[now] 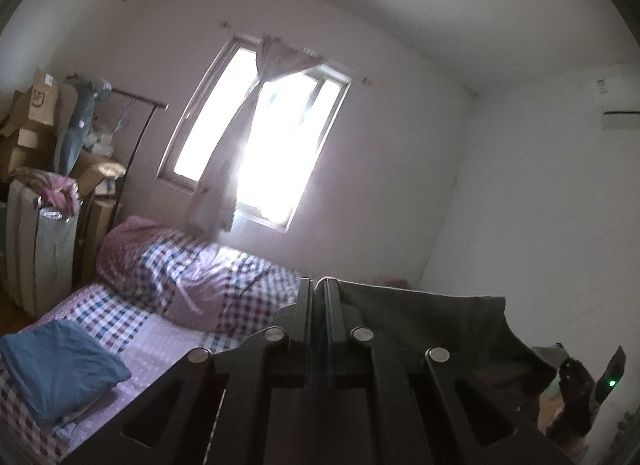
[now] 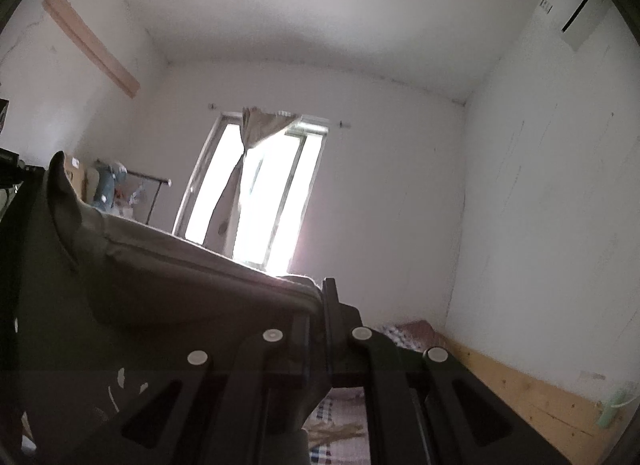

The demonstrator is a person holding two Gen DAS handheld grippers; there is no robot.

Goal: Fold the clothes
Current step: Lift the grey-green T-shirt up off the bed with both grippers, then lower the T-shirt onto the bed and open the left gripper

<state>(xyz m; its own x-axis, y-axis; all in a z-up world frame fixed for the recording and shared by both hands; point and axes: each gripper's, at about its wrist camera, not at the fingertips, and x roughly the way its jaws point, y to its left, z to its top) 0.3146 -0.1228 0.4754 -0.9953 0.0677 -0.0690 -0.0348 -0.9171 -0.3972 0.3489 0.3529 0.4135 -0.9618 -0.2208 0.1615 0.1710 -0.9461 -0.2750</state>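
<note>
A dark olive-grey garment is held up in the air between my two grippers. My left gripper is shut on its top edge, and the cloth stretches off to the right and sags near the other gripper, seen at the lower right. In the right wrist view my right gripper is shut on the same garment, which spreads to the left and drapes down over the left finger. A folded blue garment lies on the bed at lower left.
Below lies a bed with a checked sheet and a bundled quilt. A bright window with a tied curtain faces me. Boxes and a clothes rack stand at the left. A wooden bed rail runs along the right wall.
</note>
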